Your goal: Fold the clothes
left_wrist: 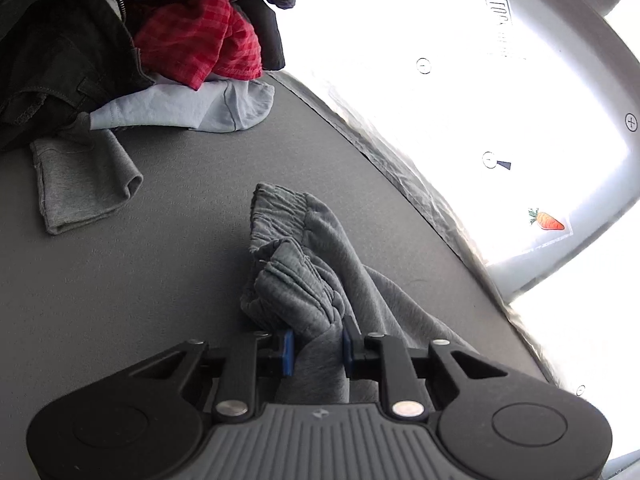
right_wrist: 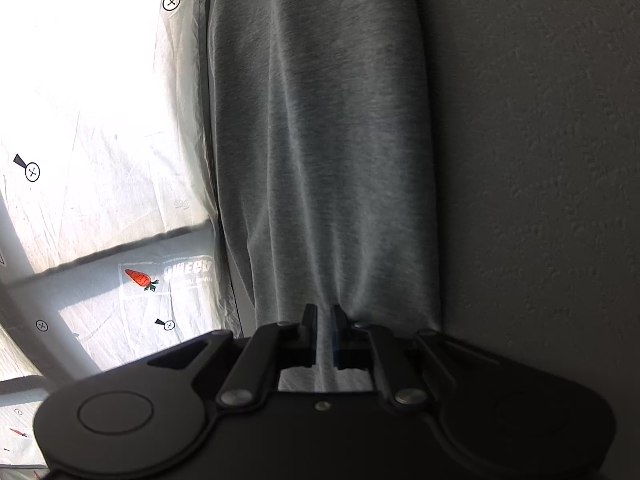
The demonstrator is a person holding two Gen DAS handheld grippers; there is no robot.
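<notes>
Grey sweatpants (left_wrist: 304, 264) lie bunched on the dark grey table (left_wrist: 160, 280); the elastic waistband is gathered in front of my left gripper (left_wrist: 318, 346). The left gripper is shut on a thick fold of the grey fabric between its blue pads. In the right wrist view a long grey pant leg (right_wrist: 320, 140) stretches away from my right gripper (right_wrist: 324, 320), which is shut on the leg's near end. The leg runs taut along the table's left edge.
A pile of clothes sits at the far left: a red checked garment (left_wrist: 200, 36), dark garments (left_wrist: 60, 60), a pale blue one (left_wrist: 188, 108) and a folded grey piece (left_wrist: 80, 184). A white sheet with carrot prints (left_wrist: 520, 100) lies beyond the table edge; it also shows in the right wrist view (right_wrist: 100, 140).
</notes>
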